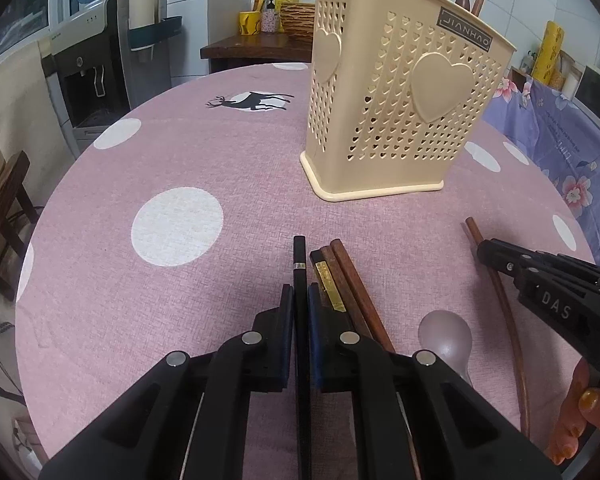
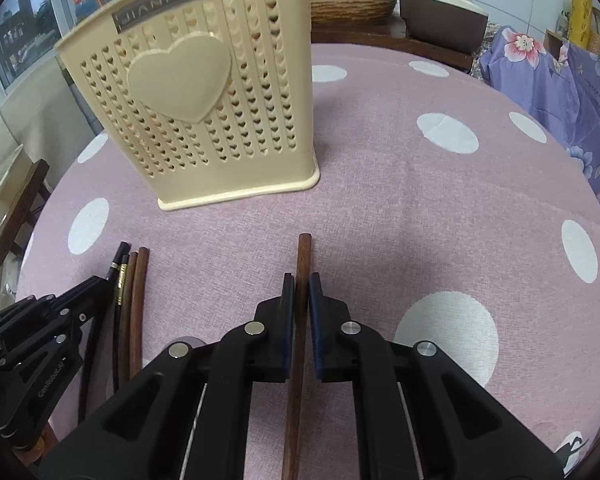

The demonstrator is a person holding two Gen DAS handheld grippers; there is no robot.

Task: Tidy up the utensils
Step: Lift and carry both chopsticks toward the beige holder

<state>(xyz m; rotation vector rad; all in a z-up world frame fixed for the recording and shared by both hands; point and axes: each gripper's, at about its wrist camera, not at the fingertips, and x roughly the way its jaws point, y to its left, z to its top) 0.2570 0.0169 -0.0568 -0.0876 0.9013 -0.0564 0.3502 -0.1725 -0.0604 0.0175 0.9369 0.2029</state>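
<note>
Pink polka-dot tablecloth (image 1: 220, 152) covers my round work surface. My left gripper (image 1: 300, 300) is clamped on a black chopstick with a metal band (image 1: 299, 256), long axis running straight ahead. My right gripper (image 2: 299, 284) is clamped on a brown wooden chopstick (image 2: 303, 252), likewise pointing forward. Beyond both tips stands the cream perforated plastic utensil holder (image 1: 396, 120), ahead-right of the left, ahead-left of the right. Its label reads JIANHAO.
</note>
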